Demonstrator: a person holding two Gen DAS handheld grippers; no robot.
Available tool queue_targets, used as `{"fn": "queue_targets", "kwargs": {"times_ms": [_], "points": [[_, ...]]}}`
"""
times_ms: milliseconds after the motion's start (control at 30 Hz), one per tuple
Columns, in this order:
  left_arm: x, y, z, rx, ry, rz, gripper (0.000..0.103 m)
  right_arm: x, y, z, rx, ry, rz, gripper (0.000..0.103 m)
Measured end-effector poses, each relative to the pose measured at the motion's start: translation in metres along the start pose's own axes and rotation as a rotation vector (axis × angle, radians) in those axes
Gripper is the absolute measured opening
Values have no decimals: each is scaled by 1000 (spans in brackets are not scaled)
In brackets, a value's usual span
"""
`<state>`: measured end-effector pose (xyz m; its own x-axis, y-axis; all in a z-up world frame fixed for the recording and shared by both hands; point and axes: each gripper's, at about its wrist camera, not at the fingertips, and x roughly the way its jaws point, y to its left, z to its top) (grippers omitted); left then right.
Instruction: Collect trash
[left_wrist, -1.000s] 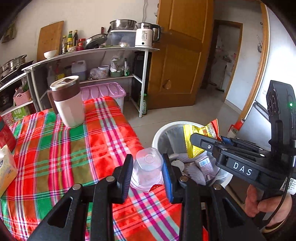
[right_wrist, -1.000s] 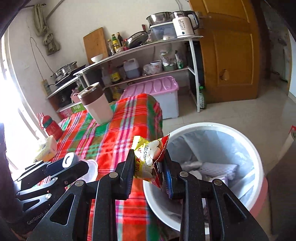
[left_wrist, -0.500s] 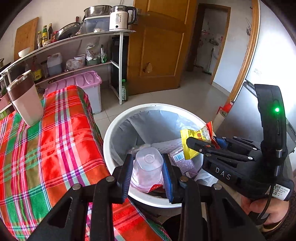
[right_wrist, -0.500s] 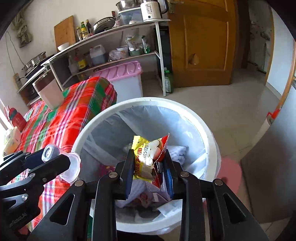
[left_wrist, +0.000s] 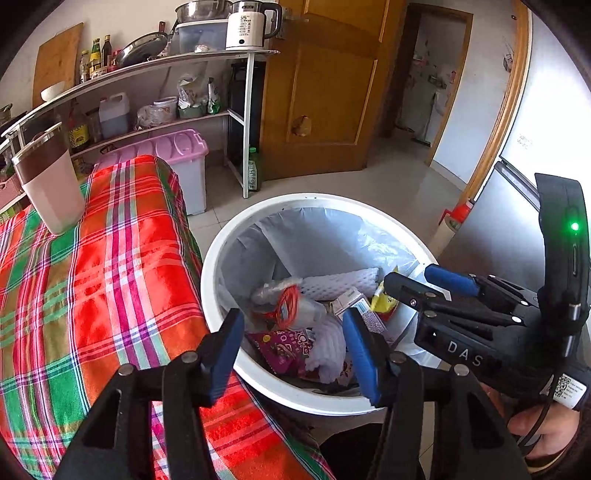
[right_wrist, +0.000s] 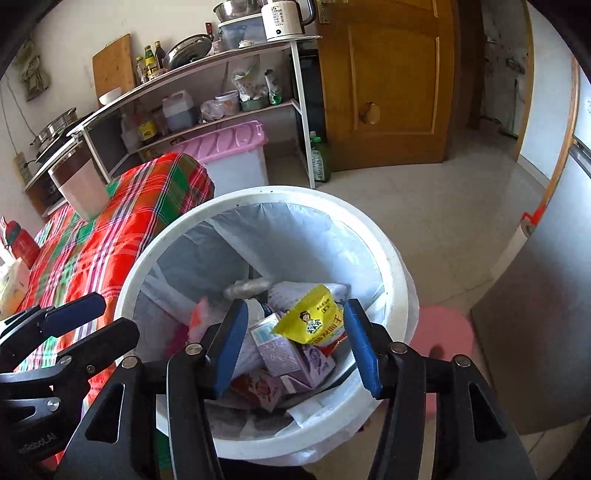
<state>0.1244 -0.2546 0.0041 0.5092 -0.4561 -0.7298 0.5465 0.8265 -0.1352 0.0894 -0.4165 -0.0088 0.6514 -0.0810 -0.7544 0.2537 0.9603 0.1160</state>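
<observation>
While both tongs (left_wrist: 293, 347) (right_wrist: 291, 345) have just opened, empty, the bin rim (left_wrist: 221, 243) stays clear.

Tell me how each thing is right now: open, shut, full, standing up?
Left gripper: jaws just opened, nothing between them.
Right gripper: jaws just opened, over the bin, gripping nothing.
Bin: lined with a bag, partly full of trash.
Yellow packet: loose, on top of the trash.
Plastic cup: lying on its side in the bin.
Tumbler: upright on the cloth, lid on.
Pink box: lid shut.
</observation>
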Motion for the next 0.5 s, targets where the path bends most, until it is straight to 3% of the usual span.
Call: {"fn": "queue_targets", "kwargs": {"times_ms": [400,500], "points": [[-46,3,-20,6,-135,75,63,-56,16,-26,19,-162,-14,55],[-60,2,-27,8,-176,124,65,-71,20,-35,24,-197,-19,55]]}}
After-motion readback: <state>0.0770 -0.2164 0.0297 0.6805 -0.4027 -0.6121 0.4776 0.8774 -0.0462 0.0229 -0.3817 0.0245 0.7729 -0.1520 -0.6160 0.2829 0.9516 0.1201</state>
